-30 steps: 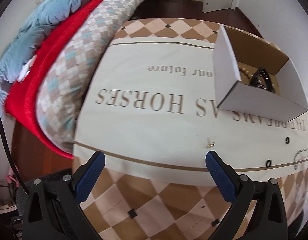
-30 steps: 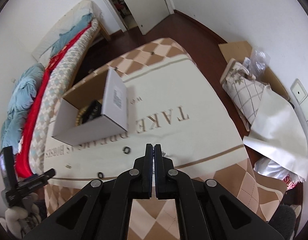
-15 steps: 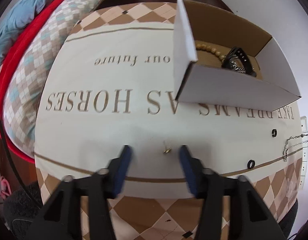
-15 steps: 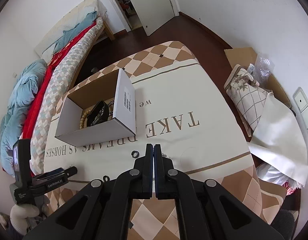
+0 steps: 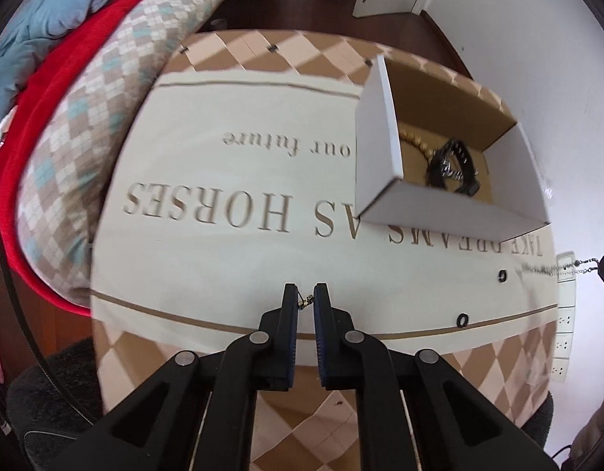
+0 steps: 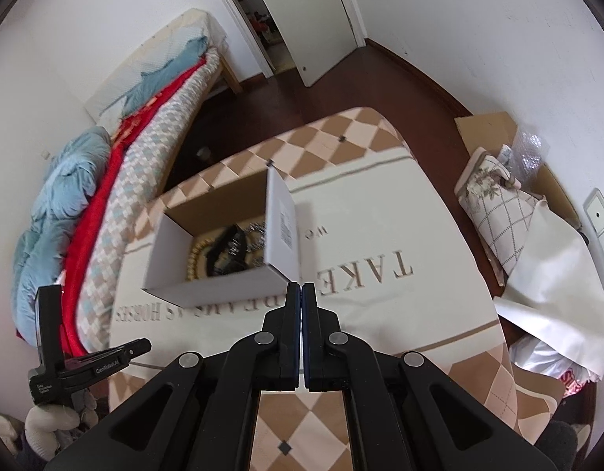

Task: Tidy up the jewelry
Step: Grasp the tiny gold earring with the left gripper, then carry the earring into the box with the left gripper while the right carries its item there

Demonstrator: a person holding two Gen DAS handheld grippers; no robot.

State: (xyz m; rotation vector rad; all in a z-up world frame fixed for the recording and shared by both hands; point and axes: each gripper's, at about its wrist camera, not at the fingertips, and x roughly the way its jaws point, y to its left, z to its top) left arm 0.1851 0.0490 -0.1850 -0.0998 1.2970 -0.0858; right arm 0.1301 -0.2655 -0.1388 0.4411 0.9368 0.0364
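1. Between the blue-padded fingers of the left gripper (image 5: 305, 300), a small gold earring (image 5: 305, 301) is pinched, just above the tablecloth (image 5: 207, 259) and well short of the cardboard box (image 5: 435, 204).
2. Its jaws are nearly closed, clamped on that earring with only a narrow gap showing.
3. Inside the box lie a beaded bracelet (image 5: 413, 143) and a dark watch (image 5: 455, 167), the watch resting against the beads.
4. Nearer than the box and off to its right, two small black rings (image 5: 501, 275) (image 5: 462, 320) lie on the cloth, apart from each other.
5. Right of the box, at the cloth's edge, a thin silver chain (image 5: 564, 271) hangs from the tip of the right gripper (image 6: 302, 292), which sits just in front of the box's near corner.
6. The right jaws are pressed tight together; from its own camera the chain cannot be seen.
7. Left of the box, beyond the table, a bed carries a red blanket (image 5: 66, 59) and a blue duvet (image 5: 54, 4).
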